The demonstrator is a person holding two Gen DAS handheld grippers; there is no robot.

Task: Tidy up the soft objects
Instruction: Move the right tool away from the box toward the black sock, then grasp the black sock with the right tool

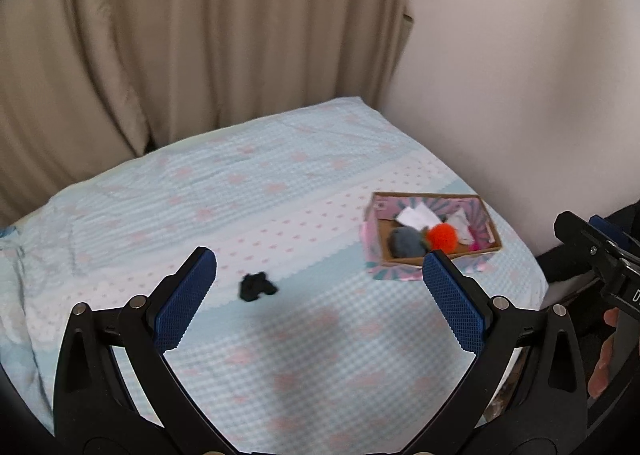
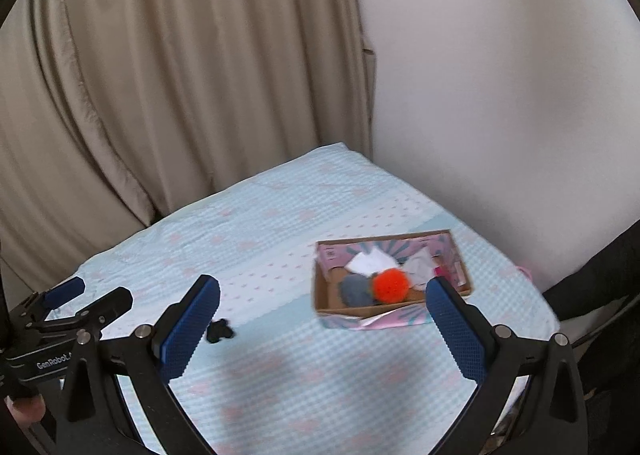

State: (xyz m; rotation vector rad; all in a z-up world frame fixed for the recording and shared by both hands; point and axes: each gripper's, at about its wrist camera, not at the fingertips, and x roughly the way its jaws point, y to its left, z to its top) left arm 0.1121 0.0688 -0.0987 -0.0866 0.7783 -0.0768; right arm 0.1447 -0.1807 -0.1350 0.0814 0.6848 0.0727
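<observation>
Left hand-held gripper (image 1: 320,275) was spread wide, holding nothing, hovering above the bed (image 1: 280,355). Black soft item (image 1: 257,286), maybe a small sock or cloth scrap (too blurred to tell), lay alone on the checked blue bedsheet (image 1: 256,183), near that gripper's 11 o'clock finger and well apart from the box. Cardboard box (image 1: 436,257) with pink patterned walls sat at about 2 o'clock in the left wrist view, already holding a grey soft ball (image 1: 406,242), an orange pom-pom (image 1: 441,236) touching it, and white cloth pieces (image 1: 416,216). Right hand-held gripper (image 2: 323,297) was also spread wide and empty, with the box at its 1 o'clock. Beige curtain (image 1: 180,35) hung behind the bed.

Step, as judged: most items looked boxed and the black piece seemed the last one out. Next move would call for lowering the left gripper over it, closing gently on the limp fabric without pinching the sheet, then carrying it toward 2 o'clock and releasing it inside the box.
</observation>
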